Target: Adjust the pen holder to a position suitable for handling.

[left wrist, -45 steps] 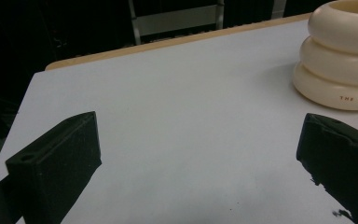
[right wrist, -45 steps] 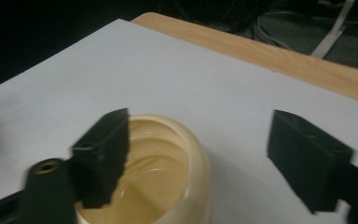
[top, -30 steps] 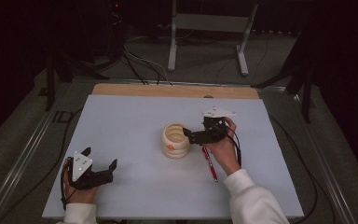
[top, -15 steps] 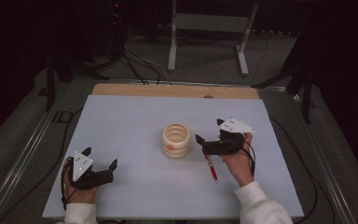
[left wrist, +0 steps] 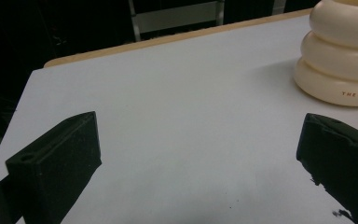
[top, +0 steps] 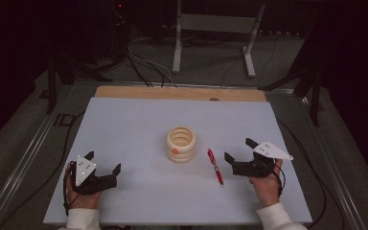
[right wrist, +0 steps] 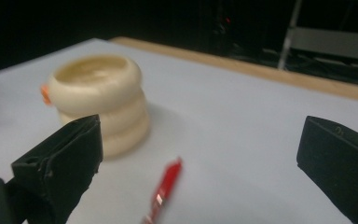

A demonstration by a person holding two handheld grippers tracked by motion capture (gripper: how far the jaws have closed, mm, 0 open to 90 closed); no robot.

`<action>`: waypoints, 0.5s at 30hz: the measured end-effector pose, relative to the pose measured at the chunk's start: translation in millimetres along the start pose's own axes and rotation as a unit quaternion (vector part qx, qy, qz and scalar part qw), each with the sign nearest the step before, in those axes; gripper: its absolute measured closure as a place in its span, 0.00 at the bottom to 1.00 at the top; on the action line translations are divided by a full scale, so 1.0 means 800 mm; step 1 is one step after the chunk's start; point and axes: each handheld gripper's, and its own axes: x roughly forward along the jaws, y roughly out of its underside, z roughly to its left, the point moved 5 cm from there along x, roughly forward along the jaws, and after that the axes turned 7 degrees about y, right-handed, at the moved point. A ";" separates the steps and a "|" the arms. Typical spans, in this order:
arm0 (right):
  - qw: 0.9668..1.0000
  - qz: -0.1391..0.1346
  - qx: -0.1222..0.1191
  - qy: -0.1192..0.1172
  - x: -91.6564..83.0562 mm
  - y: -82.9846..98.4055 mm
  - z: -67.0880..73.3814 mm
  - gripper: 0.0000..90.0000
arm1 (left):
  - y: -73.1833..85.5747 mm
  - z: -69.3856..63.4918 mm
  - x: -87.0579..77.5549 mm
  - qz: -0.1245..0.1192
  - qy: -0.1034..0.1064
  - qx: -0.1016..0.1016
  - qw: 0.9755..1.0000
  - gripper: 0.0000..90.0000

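At the near left of the white table [top: 124, 120], the left gripper [top: 103, 163] rests with its jaws wide apart, holding nothing. Mid-table stands a cream ribbed holder [top: 181, 143], a small orange mark on its side. Just right of it lies a red pen [top: 215, 166], flat on the surface. Beside the pen, the right gripper [top: 239, 150] sits with jaws spread, empty.

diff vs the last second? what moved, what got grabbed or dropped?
The right claw drew back from beside the cream ringed holder toward the person and out to the right, jaws open, holding nothing. The red pen now lies fully in sight on the table. Nothing was grabbed or dropped in these frames. The left claw, holder and pen stayed put.
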 end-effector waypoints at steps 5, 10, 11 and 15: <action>1.000 0.001 0.013 0.000 -0.014 0.013 -0.007 0.01 | -0.001 -0.001 0.000 -0.002 0.002 0.003 1.000 0.00; 1.000 0.013 0.013 0.004 -0.021 0.025 -0.012 0.01 | -0.001 -0.001 0.002 0.000 0.003 0.006 1.000 0.00; 1.000 0.017 0.010 0.005 -0.021 0.027 -0.012 0.01 | -0.001 -0.001 0.002 0.001 0.003 0.006 1.000 0.00; 1.000 0.026 0.007 -0.003 -0.020 0.029 -0.009 0.01 | -0.001 -0.002 0.002 0.002 0.003 0.009 1.000 0.00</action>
